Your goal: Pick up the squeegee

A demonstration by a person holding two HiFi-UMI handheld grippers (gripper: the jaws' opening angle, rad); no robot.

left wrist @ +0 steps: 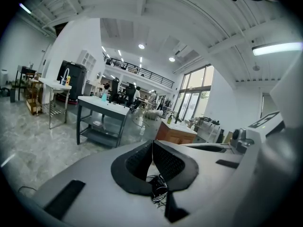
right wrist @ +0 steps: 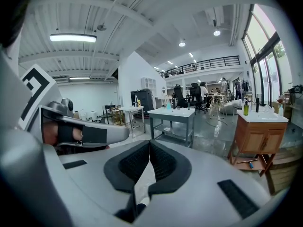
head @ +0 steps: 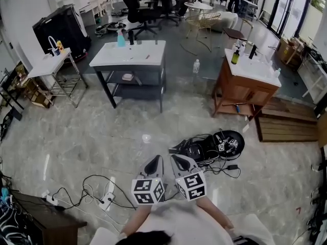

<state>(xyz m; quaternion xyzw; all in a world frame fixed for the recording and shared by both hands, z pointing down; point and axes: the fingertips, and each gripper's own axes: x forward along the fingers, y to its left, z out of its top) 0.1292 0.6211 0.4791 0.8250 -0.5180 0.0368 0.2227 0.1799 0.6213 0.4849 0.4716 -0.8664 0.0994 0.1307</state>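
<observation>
No words, numbers or brand names can be read in any view. The only printed signs are black-and-white square patterns on the left marker cube [head: 148, 190] and the right marker cube [head: 190, 184]. They carry no letters. Labels on distant bottles are too small to read.

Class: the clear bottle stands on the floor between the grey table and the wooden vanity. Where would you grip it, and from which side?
Grip the clear bottle round its body, probably mid-height, coming in low and level from the near side: it stands upright, looks round, and has bare floor around it.
</observation>
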